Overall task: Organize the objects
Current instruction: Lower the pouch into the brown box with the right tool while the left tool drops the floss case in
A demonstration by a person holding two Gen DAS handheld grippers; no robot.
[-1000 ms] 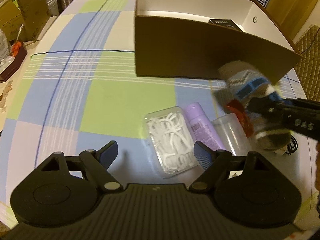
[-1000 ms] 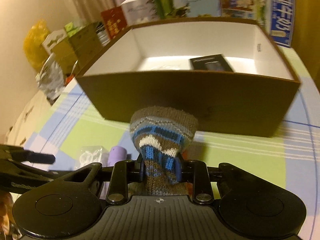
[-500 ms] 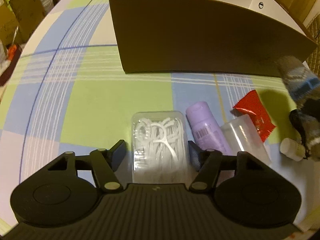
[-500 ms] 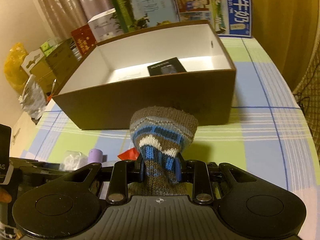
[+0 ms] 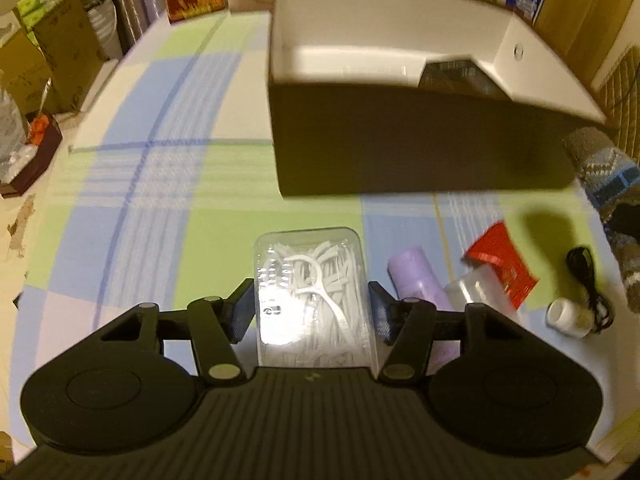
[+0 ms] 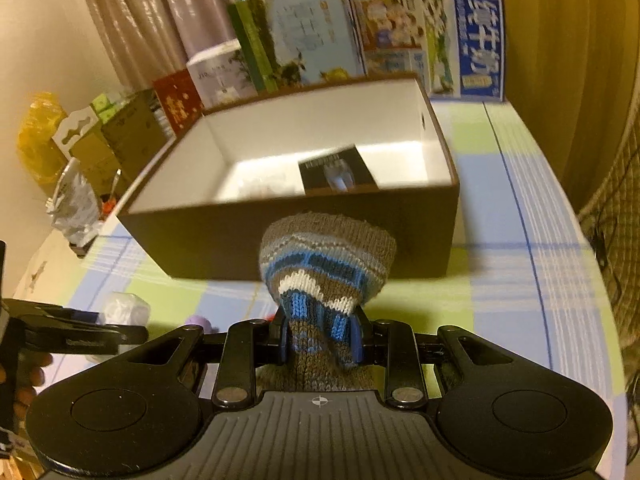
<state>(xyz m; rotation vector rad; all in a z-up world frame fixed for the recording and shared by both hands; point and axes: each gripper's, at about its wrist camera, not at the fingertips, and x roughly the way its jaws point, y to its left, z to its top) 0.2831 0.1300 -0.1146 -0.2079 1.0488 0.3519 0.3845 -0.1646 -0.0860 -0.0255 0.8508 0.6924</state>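
Though roomy, brown box w/ black packet

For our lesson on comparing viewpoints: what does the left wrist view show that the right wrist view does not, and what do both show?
Only the left wrist view shows the red packet, the small white bottle and the black cable. Only the right wrist view shows the right gripper shut on the knitted sock. Both show the brown box, the black item inside it, and the floss pick case.
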